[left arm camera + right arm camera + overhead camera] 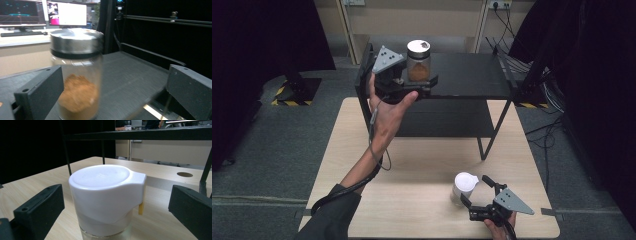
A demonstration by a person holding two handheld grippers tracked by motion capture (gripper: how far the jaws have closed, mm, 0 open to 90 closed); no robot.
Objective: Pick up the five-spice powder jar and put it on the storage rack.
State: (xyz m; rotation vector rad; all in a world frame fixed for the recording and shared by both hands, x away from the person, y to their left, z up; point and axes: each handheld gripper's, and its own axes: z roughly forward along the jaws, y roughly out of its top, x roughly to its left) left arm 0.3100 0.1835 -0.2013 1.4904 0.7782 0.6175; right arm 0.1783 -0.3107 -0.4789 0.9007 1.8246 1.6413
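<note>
A glass jar [418,62] with a metal lid and brown powder stands on the top of a black shelf [472,75]. My left gripper [424,82] is open around the jar. In the left gripper view the jar [77,75] sits close to the left jaw, with a wide gap to the right jaw of the gripper [112,82]. A white-lidded container [463,186] stands on the wooden table [412,200] near its front right. My right gripper [474,190] is open with the container [107,195] between its jaws, touching neither.
The black shelf stands on the back half of the table on thin legs [482,147], with a lower level beneath. A round hole [184,174] shows in the tabletop. Grey floor surrounds the table, and cables [547,100] lie at the right.
</note>
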